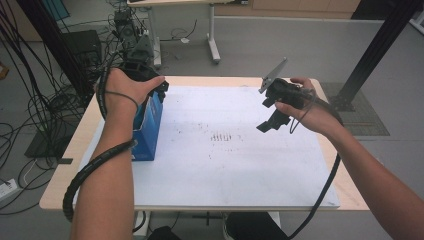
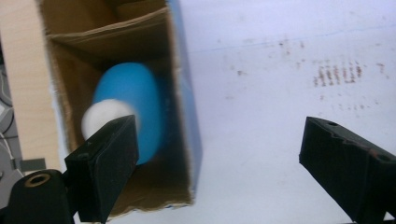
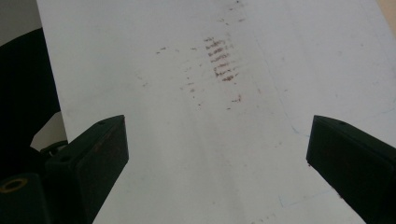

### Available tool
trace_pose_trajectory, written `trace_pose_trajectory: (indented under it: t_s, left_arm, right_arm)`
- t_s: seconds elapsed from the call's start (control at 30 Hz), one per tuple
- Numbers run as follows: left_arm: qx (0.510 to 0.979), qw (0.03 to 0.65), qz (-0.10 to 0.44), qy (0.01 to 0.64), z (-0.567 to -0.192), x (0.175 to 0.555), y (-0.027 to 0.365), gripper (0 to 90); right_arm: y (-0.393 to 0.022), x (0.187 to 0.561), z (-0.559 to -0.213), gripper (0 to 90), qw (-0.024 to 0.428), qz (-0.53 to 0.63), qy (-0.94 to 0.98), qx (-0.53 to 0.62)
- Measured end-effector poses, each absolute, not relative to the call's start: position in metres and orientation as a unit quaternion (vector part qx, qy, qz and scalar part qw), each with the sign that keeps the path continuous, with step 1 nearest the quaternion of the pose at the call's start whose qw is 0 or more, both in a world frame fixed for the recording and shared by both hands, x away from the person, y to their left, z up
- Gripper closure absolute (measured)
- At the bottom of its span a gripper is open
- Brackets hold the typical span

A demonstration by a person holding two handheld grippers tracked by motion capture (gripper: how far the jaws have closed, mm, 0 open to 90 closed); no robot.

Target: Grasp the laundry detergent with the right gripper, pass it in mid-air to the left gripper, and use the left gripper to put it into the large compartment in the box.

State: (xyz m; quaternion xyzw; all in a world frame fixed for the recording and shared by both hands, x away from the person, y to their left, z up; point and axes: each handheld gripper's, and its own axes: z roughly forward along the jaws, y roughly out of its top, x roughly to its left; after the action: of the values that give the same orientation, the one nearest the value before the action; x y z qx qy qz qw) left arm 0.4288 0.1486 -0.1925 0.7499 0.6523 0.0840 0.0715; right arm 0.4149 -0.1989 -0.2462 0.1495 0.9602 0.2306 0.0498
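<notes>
While poised above the open blue cardboard box (image 1: 150, 125) at the table's left edge, left gripper (image 2: 219, 154) jaws spread wide, empty; blue-and-white oval object (image 2: 128, 112) inside box. Right gripper (image 1: 270, 122) raised, jaws apart, empty. White stained mat (image 1: 235, 165), wooden table (image 1: 60, 190), grey floor.

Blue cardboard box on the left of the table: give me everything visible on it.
The blue cardboard box stands open-topped at the white mat's left edge, blue outside, raw brown cardboard inside, flaps folded in. A blue egg-shaped object with a white round end lies inside on its floor. The left gripper hovers above, jaws open, touching nothing.
</notes>
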Motion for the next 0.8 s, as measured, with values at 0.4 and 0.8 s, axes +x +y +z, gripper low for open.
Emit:
trace_pose_trajectory:
  t_s: [0.4,0.8]
  left_arm:
    - [0.781,0.086,0.074,0.614,-0.193,0.427,0.106,12.2]
    - [0.801,0.098,0.066,0.587,-0.193,0.425,0.074,12.3]
  right_arm:
    - [-0.219,0.443,-0.239,5.7,0.050,0.206,0.960,0.180]
    - [-0.232,0.470,-0.240,6.0,0.036,0.183,0.960,0.207]
